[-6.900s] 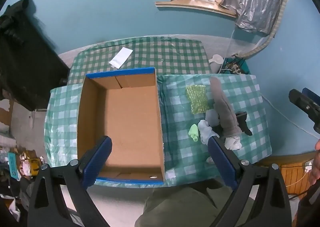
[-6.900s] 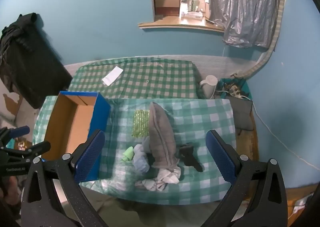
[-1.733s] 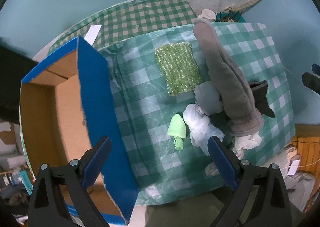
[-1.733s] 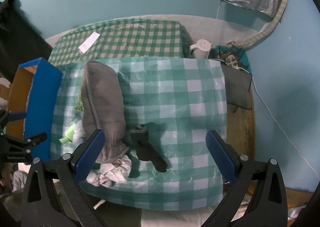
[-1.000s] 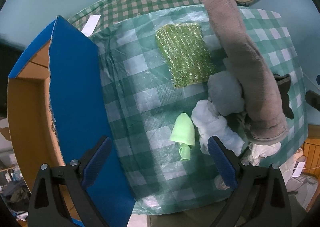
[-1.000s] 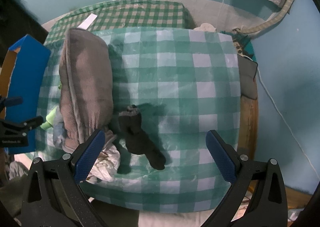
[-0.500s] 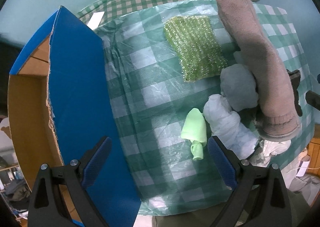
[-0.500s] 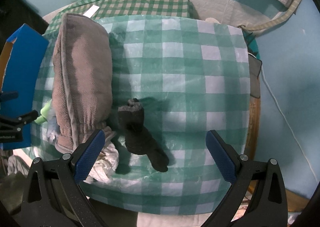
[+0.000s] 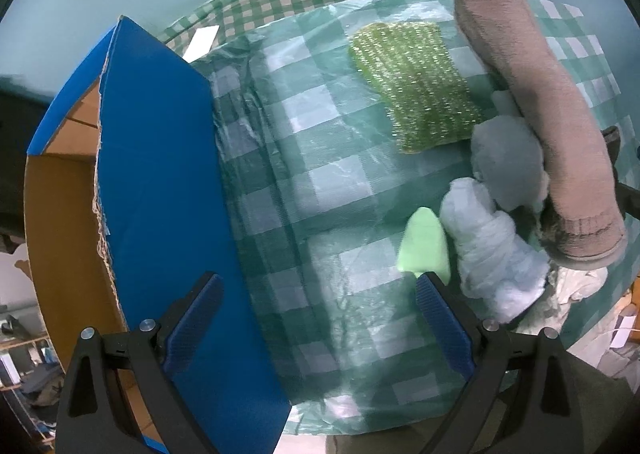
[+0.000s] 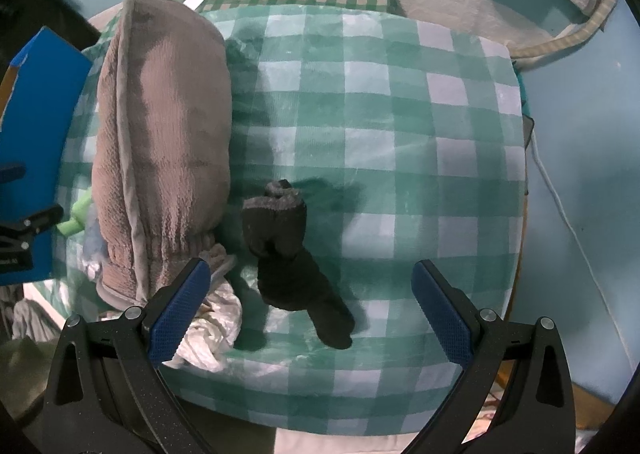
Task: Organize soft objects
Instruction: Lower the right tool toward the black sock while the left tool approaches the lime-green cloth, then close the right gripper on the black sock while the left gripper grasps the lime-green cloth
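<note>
A: The left gripper (image 9: 316, 318) is seen with fingers spread wide and nothing held; the pale green item (image 9: 425, 250) is found at 1 o'clock, touching the right pad, and the blue box (image 9: 160, 189) at 10.

B: The right gripper (image 10: 308, 310) is likewise held apart and empty. The black sock (image 10: 292, 254) is spotted between its pads on the checked cloth (image 10: 400, 133), the grey cushion (image 10: 164, 133) at 10 o'clock.

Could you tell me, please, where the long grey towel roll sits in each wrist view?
Left wrist view: grey towel roll runs down the upper right edge.
Right wrist view: grey towel roll stands left of centre.
Shared landmark: the blue box wall, far left in both views.
</note>
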Available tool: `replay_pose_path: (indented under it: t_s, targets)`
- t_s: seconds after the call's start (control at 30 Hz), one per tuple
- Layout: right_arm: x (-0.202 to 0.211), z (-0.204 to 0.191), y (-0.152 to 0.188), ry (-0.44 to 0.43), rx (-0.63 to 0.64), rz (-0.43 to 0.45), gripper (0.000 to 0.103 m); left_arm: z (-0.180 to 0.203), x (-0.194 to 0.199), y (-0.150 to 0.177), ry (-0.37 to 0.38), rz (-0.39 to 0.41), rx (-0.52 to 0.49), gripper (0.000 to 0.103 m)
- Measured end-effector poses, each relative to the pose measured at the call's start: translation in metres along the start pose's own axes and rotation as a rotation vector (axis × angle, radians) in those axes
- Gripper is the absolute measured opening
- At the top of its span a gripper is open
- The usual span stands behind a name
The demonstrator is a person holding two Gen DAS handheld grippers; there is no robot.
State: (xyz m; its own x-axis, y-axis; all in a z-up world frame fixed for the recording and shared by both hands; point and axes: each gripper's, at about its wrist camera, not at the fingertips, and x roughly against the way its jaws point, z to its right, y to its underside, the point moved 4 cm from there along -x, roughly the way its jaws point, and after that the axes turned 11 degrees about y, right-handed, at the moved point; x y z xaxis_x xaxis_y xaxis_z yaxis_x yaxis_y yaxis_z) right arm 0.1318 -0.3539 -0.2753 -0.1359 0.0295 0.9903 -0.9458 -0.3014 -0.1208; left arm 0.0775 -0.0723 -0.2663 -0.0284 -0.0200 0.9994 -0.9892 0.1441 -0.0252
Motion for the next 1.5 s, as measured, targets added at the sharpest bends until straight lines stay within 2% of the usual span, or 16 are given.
replay_pose_path:
  t_s: [0.37, 0.43, 0.57, 0.77, 0.83, 0.87, 1.27, 1.4, 1.5]
  targets:
    - [-0.018, -0.006, -0.001, 0.009, 0.011, -0.014, 0.1, 0.008, -0.002, 0.001, 0.027, -0.014, -0.011, 0.099]
    - [-0.02, -0.007, -0.003, 0.009, 0.013, -0.018, 0.096, 0.009, -0.005, 0.0, 0.015, -0.019, -0.011, 0.099]
    - [-0.024, -0.01, -0.006, 0.0, 0.016, -0.03, 0.089, 0.017, -0.005, -0.005, 0.054, -0.027, -0.017, 0.099]
    - [-0.029, -0.013, -0.007, -0.006, 0.033, -0.023, 0.064, 0.025, -0.006, -0.007, 0.068, -0.033, -0.032, 0.099]
    - [-0.03, -0.015, -0.007, -0.003, 0.03, -0.028, 0.039, 0.024, -0.012, -0.01, 0.073, -0.044, -0.028, 0.099]
    - [-0.032, -0.014, -0.008, -0.012, 0.023, -0.037, 0.034, 0.026, -0.013, -0.011, 0.079, -0.045, -0.028, 0.099]
    - [-0.027, 0.011, -0.01, -0.033, -0.022, -0.027, 0.031, 0.022, -0.041, -0.023, 0.128, -0.104, 0.027, 0.098]
    - [-0.021, 0.012, -0.005, -0.041, -0.022, -0.023, 0.031, 0.017, -0.047, -0.022, 0.14, -0.121, 0.047, 0.077]
    - [-0.019, 0.014, -0.002, -0.045, -0.016, -0.023, 0.031, 0.016, -0.05, -0.02, 0.158, -0.122, 0.063, 0.076]
